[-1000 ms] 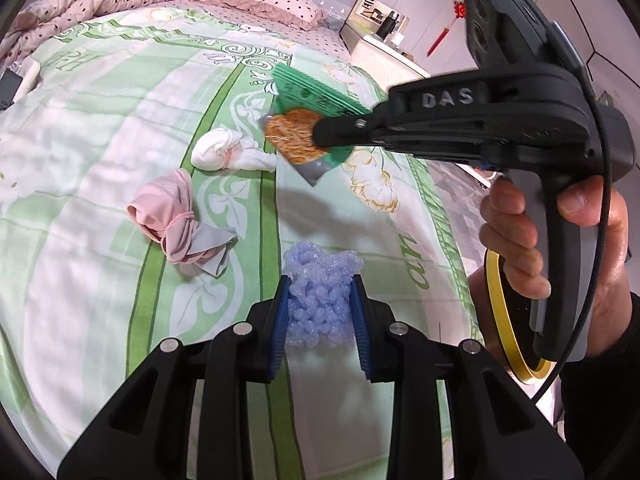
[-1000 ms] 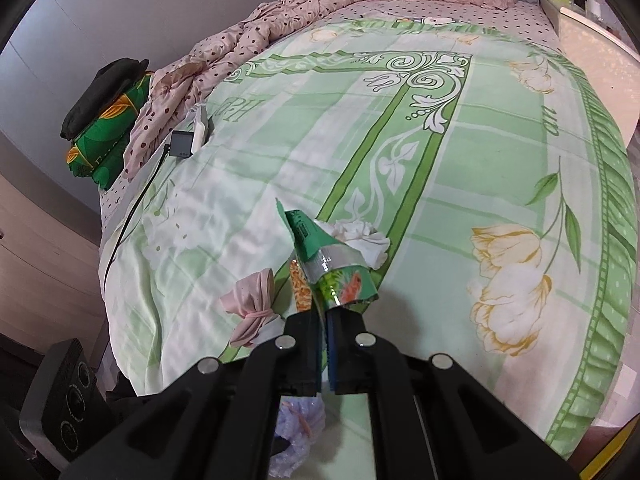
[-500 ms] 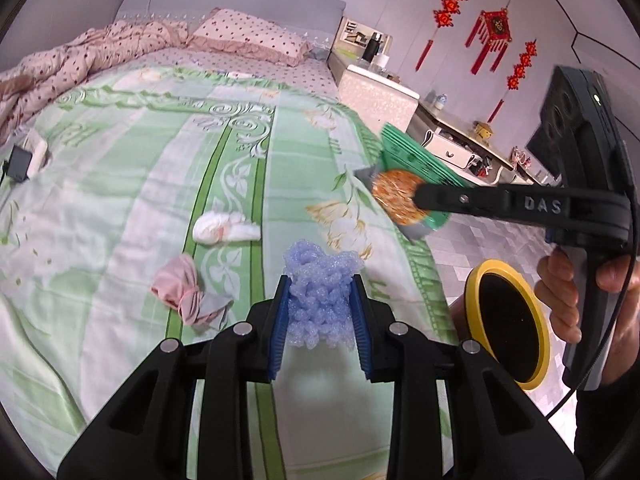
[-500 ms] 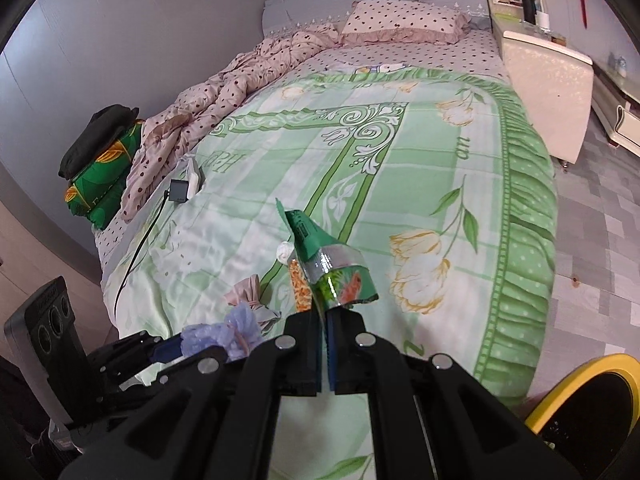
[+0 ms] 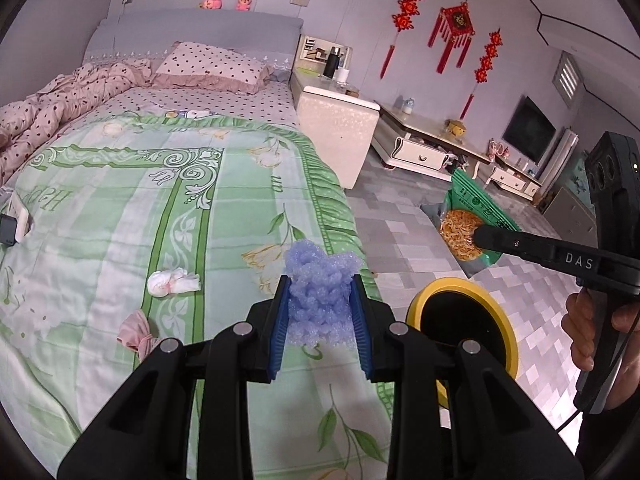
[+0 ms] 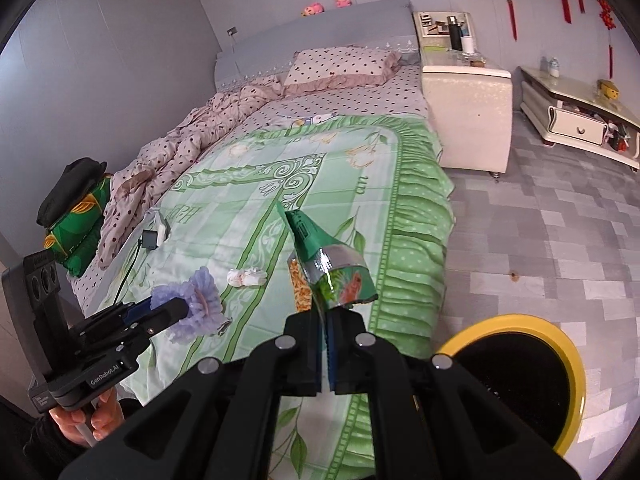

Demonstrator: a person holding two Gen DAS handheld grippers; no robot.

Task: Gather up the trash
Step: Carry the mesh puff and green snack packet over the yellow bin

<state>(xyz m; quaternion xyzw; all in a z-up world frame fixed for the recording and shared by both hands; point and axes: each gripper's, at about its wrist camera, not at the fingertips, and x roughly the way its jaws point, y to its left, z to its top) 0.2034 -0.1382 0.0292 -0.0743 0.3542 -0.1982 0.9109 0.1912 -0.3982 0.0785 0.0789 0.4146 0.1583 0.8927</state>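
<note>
I am carrying trash: my left gripper (image 5: 320,320) fingers clamp the purple foam wad (image 5: 320,292), my right gripper (image 6: 325,354) fingers pinch the green snack bag (image 6: 332,268). Next: release both over the yellow-rimmed bin (image 6: 560,344) at four o'clock.

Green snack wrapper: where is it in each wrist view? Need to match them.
Left wrist: green snack wrapper at right, clamped by the right gripper, above the yellow-rimmed bin.
Right wrist: bottom centre, above the closed fingers.
Shared landmark: white wad on the bed.
</note>
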